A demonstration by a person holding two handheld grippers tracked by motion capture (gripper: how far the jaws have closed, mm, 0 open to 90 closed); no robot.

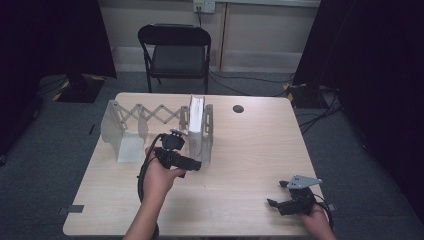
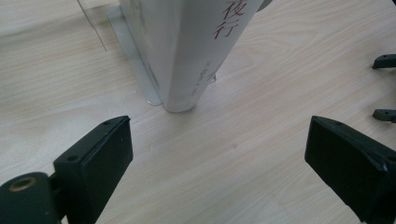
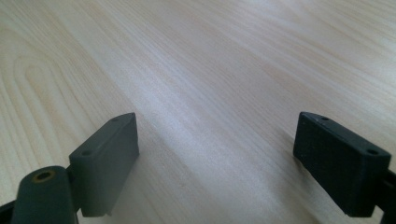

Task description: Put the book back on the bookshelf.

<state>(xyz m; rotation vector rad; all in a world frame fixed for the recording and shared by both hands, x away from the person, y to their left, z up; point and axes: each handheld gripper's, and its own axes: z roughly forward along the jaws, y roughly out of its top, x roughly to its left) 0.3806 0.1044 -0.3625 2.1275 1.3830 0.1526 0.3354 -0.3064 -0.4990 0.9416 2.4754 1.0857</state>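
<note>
The white book [image 1: 196, 125] stands upright on its end in the expanding rack [image 1: 150, 116] at mid-table, directly ahead of the left gripper [image 2: 217, 154], whose jaws stand apart and empty; the right gripper [image 1: 280, 196], also apart, rests well off.
</note>
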